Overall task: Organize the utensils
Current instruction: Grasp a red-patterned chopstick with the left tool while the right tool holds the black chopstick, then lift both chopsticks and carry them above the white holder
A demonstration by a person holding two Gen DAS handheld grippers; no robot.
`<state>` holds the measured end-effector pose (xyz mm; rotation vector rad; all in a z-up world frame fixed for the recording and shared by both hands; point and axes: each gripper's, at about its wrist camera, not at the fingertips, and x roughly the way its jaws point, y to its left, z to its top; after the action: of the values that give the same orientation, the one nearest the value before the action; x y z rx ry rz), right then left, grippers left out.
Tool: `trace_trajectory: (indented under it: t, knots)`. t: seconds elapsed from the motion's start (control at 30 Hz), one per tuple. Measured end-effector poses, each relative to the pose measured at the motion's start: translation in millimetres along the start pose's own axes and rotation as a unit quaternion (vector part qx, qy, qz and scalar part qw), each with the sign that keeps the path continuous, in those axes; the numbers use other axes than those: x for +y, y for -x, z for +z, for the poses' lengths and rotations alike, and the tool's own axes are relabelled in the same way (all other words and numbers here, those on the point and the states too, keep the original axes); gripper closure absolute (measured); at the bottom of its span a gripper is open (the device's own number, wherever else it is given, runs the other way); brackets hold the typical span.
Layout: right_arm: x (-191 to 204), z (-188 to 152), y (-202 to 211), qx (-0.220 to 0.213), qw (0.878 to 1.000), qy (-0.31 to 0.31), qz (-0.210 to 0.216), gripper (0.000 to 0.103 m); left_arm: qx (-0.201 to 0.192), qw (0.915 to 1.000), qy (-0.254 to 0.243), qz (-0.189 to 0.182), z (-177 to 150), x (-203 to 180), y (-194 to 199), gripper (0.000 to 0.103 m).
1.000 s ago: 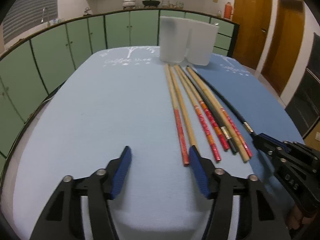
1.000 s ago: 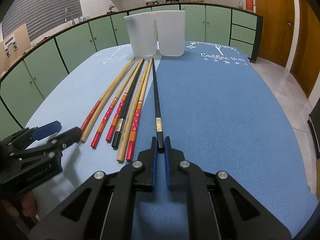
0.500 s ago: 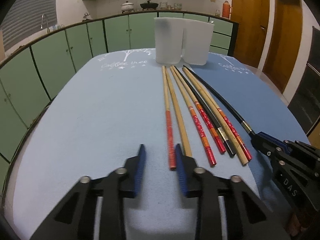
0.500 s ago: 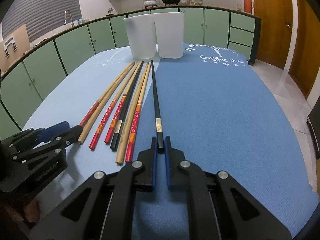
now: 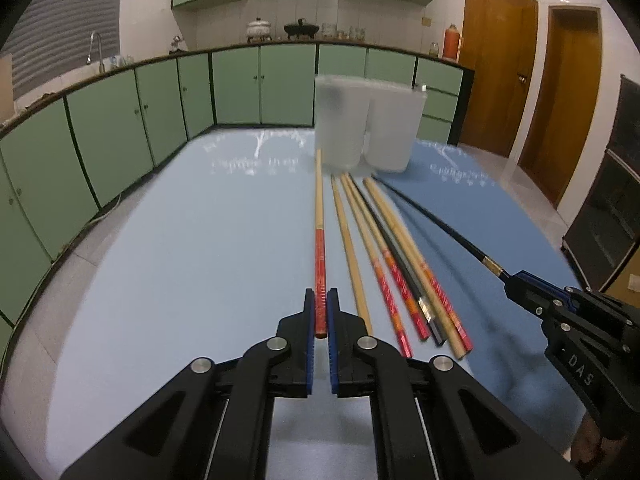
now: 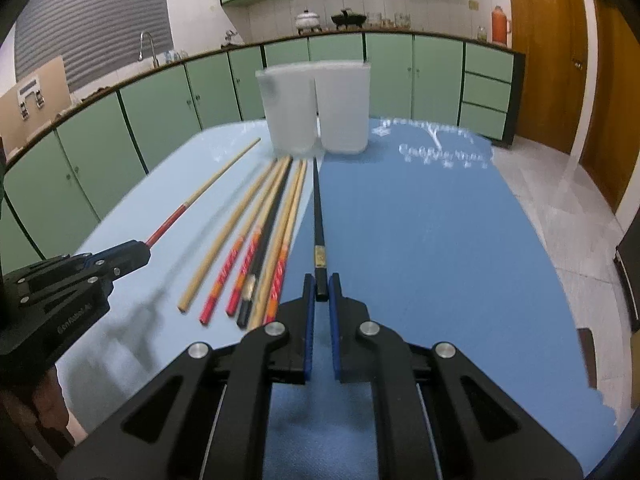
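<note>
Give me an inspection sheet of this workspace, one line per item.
Surface: table under a light and dark blue cloth.
Job's things: red-tipped chopstick in the left gripper; black chopstick in the right gripper; five chopsticks lying side by side; two white holders upright at the far end.
Clutter: nothing seen.
Grippers: both shut on chopstick ends.
Cables: nothing seen.
Surroundings: green cabinets, wooden doors, pots on the counter.
</note>
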<state>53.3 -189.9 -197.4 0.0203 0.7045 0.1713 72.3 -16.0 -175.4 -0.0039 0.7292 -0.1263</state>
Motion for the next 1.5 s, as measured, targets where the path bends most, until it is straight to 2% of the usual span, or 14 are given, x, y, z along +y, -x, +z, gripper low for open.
trace_trajectory:
  t: [0.13, 0.3, 0.4, 0.5, 0.63, 0.77, 1.0, 1.1, 1.17, 1.27, 1.5]
  knots:
    - [-4.0, 15.8, 14.0, -0.019, 1.000, -0.005, 0.003, 0.097, -0.010, 0.9998, -0.013, 0.008, 19.7, -1.2, 15.3, 0.097]
    - [-5.8, 25.5, 23.4, -0.035, 0.999, -0.004, 0.002, 0.097, -0.009, 0.9999, -0.012, -0.002, 32.6, 2.4, 22.3, 0.097]
    - [-3.9, 18.7, 18.2, -0.024, 1.000, -0.005, 0.002, 0.097, -0.003, 1.0000, -0.002, -0.005, 25.0, 8.5, 13.3, 0.097]
    - [-4.2, 12.0, 11.6, -0.006, 1.000, -0.009, 0.004, 0.097, 0.024, 0.9992, 0.026, -0.017, 15.6, 18.8, -3.6, 0.097]
    - [-4.8, 9.6, 9.4, -0.004, 1.000, -0.009, 0.002, 0.097, 0.034, 0.9975, 0.046, -0.041, 13.7, 28.3, -6.9, 0.097]
    - [-2.7, 3.2, 0.6, 0.007, 1.000, -0.008, 0.001, 0.097, 0.036, 0.9976, 0.042, -0.041, 8.4, 33.0, -16.5, 0.097]
    - [-3.4, -5.8, -10.3, 0.025, 1.000, -0.010, -0.001, 0.097, 0.068, 0.9955, 0.057, -0.036, -15.0, 44.4, -44.5, 0.096]
    - [-5.3, -7.3, -11.9, 0.028, 1.000, -0.014, 0.000, 0.097, 0.058, 0.9970, 0.044, -0.028, -18.6, 40.6, -39.2, 0.091]
    - [-5.8, -8.3, -12.3, 0.029, 0.999, -0.015, 0.002, 0.097, 0.054, 0.9974, 0.038, -0.028, -21.3, 38.2, -36.1, 0.081]
    - [-4.6, -7.5, -11.9, 0.029, 0.999, -0.013, 0.004, 0.097, 0.046, 0.9984, 0.026, -0.022, -27.4, 31.3, -31.2, 0.075]
    - [-7.5, -6.7, -11.9, 0.027, 0.999, -0.018, 0.004, 0.097, 0.042, 0.9985, 0.027, -0.019, -27.3, 32.8, -33.0, 0.073]
